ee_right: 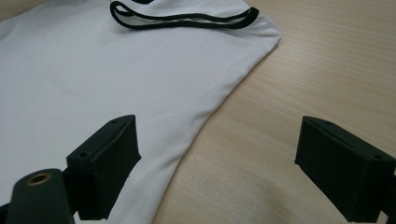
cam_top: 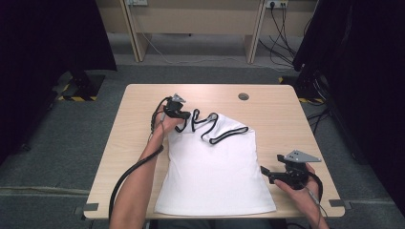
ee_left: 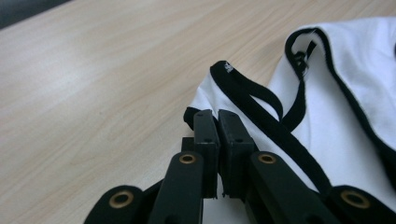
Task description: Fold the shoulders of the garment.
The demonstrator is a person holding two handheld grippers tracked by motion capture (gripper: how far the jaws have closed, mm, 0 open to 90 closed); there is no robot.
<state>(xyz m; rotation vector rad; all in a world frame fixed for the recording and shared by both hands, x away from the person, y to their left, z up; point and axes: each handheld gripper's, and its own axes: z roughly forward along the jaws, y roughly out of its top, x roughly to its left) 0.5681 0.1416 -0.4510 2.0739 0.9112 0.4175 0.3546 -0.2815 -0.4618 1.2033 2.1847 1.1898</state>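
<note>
Item: white tank top [cam_top: 215, 171] on desk [cam_top: 277, 114]. Left gripper [ee_left: 217, 116] jaws clamped on strap [ee_left: 261, 116] at 11 o'clock; right gripper [ee_right: 217, 163] jaws apart at 4 o'clock hem. I judged: pinch hem fully before lifting.

A wooden table [cam_top: 282, 119] stands on grey carpet [cam_top: 71, 143] beneath wall sockets [cam_top: 277, 4].

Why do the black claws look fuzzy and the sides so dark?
In the left gripper view the shut left gripper sits too close to the lens, so it blurs, like the white top behind. In the right gripper view the open right gripper blurs too. In the high view, dark curtains swallow light; the table is evenly lit.
</note>
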